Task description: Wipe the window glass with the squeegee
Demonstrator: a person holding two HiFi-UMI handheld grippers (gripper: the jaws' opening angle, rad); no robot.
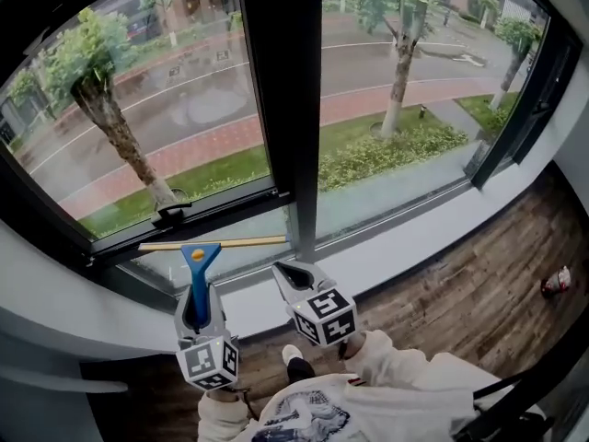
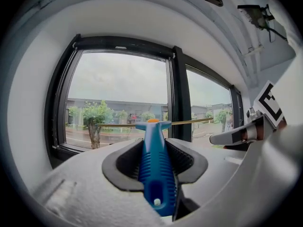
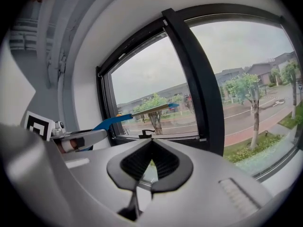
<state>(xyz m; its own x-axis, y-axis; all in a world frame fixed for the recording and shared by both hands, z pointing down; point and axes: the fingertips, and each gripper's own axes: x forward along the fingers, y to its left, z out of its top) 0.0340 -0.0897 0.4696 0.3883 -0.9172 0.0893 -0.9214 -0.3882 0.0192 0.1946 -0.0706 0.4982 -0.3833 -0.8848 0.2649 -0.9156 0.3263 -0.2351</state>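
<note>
Wet street lay beyond the window glass [image 1: 184, 109], my left tongs [image 1: 199, 293] clamped the blue squeegee [image 1: 201, 251] by its handle, blade level across the lower left pane, my right tongs [image 1: 293, 273] sat closed, empty.

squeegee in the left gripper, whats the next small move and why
Probably raise the left gripper so the squeegee blade reaches the top of the left pane, then press it on. Its jaws clamp the blue handle, and the blade lies level but low by the bottom frame, most of the glass above it.
</note>
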